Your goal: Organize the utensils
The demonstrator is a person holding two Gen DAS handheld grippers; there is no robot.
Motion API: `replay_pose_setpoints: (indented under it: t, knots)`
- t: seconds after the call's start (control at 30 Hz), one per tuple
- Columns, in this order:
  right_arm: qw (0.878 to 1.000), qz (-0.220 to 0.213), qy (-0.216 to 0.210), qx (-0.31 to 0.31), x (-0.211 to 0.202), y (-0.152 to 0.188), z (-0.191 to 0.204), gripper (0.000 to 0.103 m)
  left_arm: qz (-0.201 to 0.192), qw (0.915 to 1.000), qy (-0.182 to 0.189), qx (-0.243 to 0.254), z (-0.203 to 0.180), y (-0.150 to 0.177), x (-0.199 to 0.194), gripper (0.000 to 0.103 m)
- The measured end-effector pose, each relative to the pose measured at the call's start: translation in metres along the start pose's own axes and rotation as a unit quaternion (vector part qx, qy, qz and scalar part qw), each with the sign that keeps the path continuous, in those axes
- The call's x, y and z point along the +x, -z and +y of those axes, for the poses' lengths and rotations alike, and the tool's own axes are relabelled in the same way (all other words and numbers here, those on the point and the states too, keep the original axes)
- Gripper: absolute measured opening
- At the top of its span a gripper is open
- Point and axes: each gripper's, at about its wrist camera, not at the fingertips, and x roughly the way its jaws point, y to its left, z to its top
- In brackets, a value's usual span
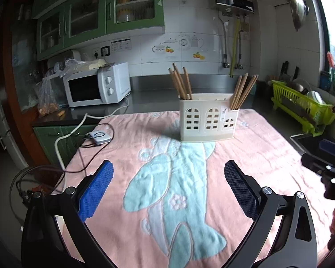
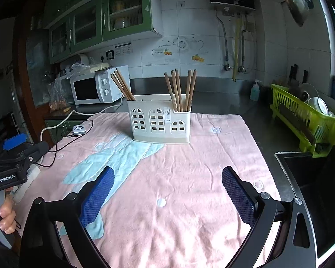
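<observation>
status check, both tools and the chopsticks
Left tool open, empty. Right tool open, empty. Wooden chopsticks upright in cream plastic holder. Nothing between.

"GenRobot.AI" is printed in white on the left gripper body.

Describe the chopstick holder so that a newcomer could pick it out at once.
Find the pink towel covering the counter. Near its far edge stands the cream plastic holder, with window-shaped cutouts and wooden chopsticks leaning out of both ends, unlike the green dish rack beside the sink.
</observation>
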Motion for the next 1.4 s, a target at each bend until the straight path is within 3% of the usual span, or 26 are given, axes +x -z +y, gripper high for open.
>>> replay_pose_setpoints:
  t: [0.3,0.63,1.4]
  knots:
    - [1.000,0.007,0.003,0.020,-0.008,0.013,-0.006,0.094,0.027,0.9993,0.022,-0.012,0.002,0.020,0.000,0.098]
    - [1.000,0.016,0.007,0.022,-0.006,0.018,-0.008,0.094,0.053,0.9980,0.019,-0.026,0.007,0.032,0.009,0.098]
    - [1.000,0.021,0.003,0.014,-0.002,0.019,-0.002,0.094,0.061,0.9975,0.016,-0.031,0.008,0.035,0.011,0.098]
